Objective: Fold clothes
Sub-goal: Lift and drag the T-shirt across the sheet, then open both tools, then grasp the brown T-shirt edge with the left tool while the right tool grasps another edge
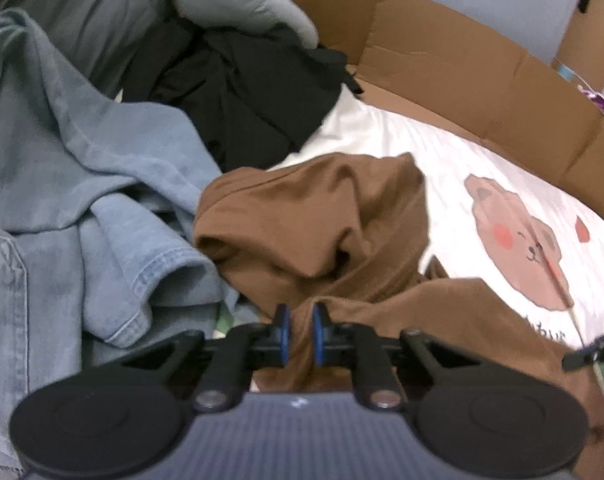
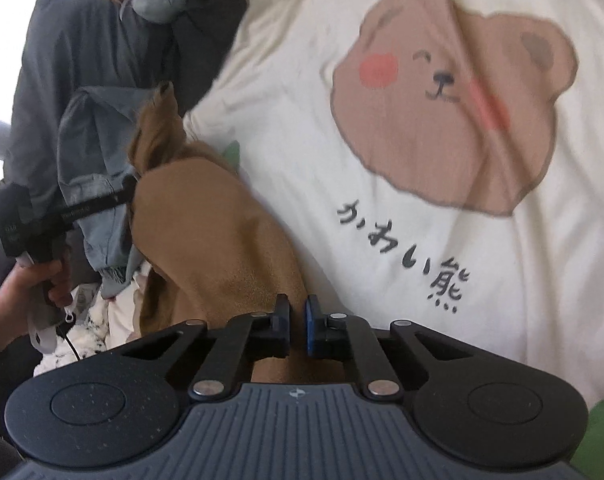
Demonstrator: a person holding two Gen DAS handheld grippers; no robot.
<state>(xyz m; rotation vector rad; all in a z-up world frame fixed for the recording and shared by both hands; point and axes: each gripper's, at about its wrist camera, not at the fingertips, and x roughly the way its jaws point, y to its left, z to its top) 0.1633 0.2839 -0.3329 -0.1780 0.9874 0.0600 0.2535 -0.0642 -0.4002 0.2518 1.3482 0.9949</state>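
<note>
A brown garment [image 1: 322,220] lies bunched on a white cloth with a bear print [image 1: 518,240]. My left gripper [image 1: 302,334] is shut on a fold of it, with brown fabric pinched between the blue pads. In the right wrist view the same brown garment [image 2: 205,240] runs from the left gripper [image 2: 127,192], held by a hand [image 2: 25,288], down to my right gripper [image 2: 297,330]. The right gripper's jaws stand nearly together on the garment's near edge. A black tip of the right gripper [image 1: 594,350] shows at the left view's right edge.
A light blue denim shirt [image 1: 73,208], a black garment [image 1: 245,92] and grey clothes [image 1: 81,12] are piled to the left. Brown cardboard box walls [image 1: 462,68] stand behind the bear-print cloth [image 2: 422,140]. Grey-blue clothes [image 2: 89,152] lie beside the brown garment.
</note>
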